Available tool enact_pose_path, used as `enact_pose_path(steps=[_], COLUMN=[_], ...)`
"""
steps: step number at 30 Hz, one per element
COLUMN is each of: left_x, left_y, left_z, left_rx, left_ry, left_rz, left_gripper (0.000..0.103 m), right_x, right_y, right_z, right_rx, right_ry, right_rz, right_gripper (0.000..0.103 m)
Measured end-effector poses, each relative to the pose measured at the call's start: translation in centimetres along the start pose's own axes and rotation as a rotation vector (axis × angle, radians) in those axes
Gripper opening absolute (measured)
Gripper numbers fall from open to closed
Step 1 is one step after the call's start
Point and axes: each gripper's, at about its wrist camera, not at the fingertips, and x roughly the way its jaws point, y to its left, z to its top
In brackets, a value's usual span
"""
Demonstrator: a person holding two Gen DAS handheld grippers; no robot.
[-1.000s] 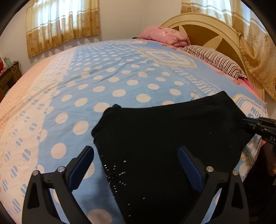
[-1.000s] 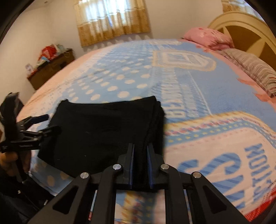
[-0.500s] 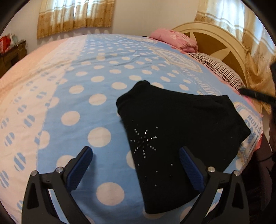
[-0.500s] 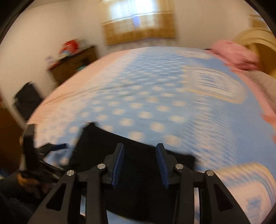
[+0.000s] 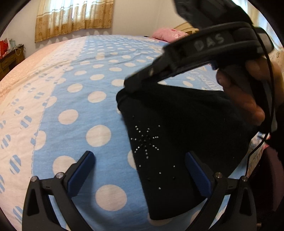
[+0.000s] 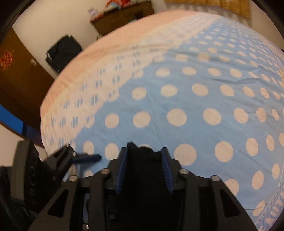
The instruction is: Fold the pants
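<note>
Lying on bed [image 5: 74, 99]: the pants [image 5: 177, 128], a compact black bundle near its edge.
Progress: mostly folded; a last fold or tidy-up seemingly remained.
Right gripper [image 6: 144, 160]: fingers part-closed, far corner of fabric between them.
Left gripper [image 5: 140, 173]: spread wide, empty, straddling near edge.

— Where does my left camera sit?
— Low and close over the bed [image 5: 74, 99], facing the curtained window [image 5: 74, 16] at upper left.
— And my right?
— Nearer still, facing the dresser [image 6: 122, 16] at the top. Both share the dotted bedspread and the black pants [image 5: 177, 135].
</note>
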Motion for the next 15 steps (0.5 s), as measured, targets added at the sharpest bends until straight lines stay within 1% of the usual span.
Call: enact_pose_path(steps=[2, 4, 6, 8, 9, 10, 11, 14, 15], left_x=[0.0, -0.1, -0.1, 0.0, 0.1, 0.1, 0.2, 0.1, 0.0], left_y=[-0.1, -0.2, -0.2, -0.1, -0.1, -0.2, -0.3, -0.3, -0.3], left_z=[-0.1, -0.2, -0.2, -0.1, -0.1, -0.1, -0.2, -0.3, -0.3], left_rx=[0.003, 0.004, -0.001, -0.008, -0.008, -0.005, -0.001, 0.000, -0.005], left_ry=[-0.004, -0.005, -0.006, -0.012, -0.013, -0.016, -0.020, -0.020, -0.018], left_rz=[0.001, 0.001, 0.000, 0.000, 0.002, 0.008, 0.012, 0.011, 0.008], left_gripper=[0.103, 0.103, 0.103, 0.103, 0.103, 0.103, 0.103, 0.103, 0.103], right_x=[-0.2, -1.5, -1.9, -0.5, 0.3, 1.3, 1.8, 1.4, 1.0], right_y=[0.1, 0.5, 0.5, -0.5, -1.2, -1.9, -2.3, -2.8, -2.9], right_z=[-0.1, 0.0, 0.4, 0.4, 0.2, 0.0, -0.2, 0.0, 0.0], right_rx=[0.005, 0.029, 0.046, 0.070, 0.093, 0.113, 0.120, 0.152, 0.145], right_ry=[0.007, -0.055, -0.087, -0.054, -0.040, -0.028, -0.043, -0.067, -0.075], right_rz=[-0.006, -0.006, -0.023, -0.082, -0.093, -0.092, -0.075, -0.061, -0.063], right_gripper=[0.009, 0.007, 0.006, 0.006, 0.006, 0.006, 0.006, 0.007, 0.010])
